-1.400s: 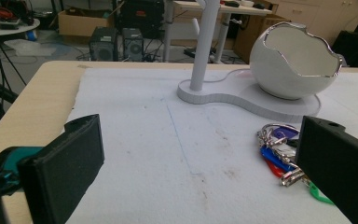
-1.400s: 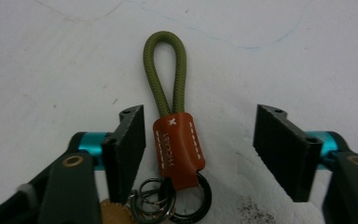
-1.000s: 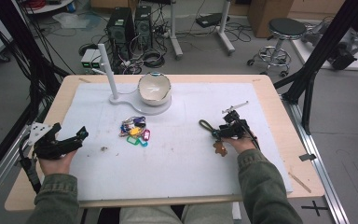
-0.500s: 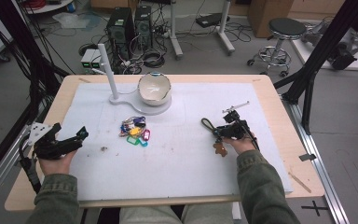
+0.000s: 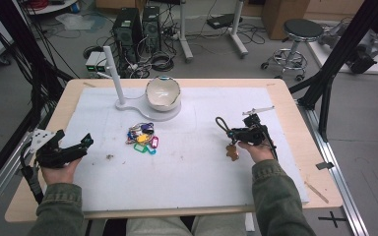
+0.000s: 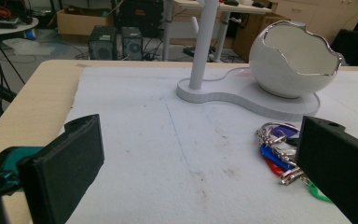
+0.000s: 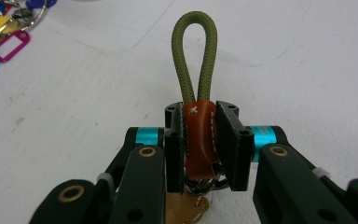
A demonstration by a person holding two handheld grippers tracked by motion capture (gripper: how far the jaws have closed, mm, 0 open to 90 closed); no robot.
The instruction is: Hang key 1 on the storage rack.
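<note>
A light wooden table carries a white foam mat that spreads under and ahead of both hand-held grippers. Far ahead of the left gripper and a little to its right, a white stand with an upright post and a flat base holds a white egg-shaped bowl with a jagged silver rim; in the high view the same stand and bowl lie well ahead of the right gripper and off to its left. Between the two grippers, nearer the stand, rests a bunch of coloured plastic key tags on metal rings; in the left gripper view the bunch sits just beside the right-hand jaw, partly hidden behind it, and in the right gripper view it lies far ahead to the left.

The left gripper rests low over the mat with its jaws spread wide and nothing between them.

The right gripper has its jaws pressed onto a keychain with an olive green cord loop and a brown leather sleeve, pinching the sleeve from both sides. The cord loop sticks out straight ahead of the jaw tips, metal rings show under the sleeve, and a tan tag hangs below the gripper. In the high view the keychain pokes out leftward from the gripper
</note>
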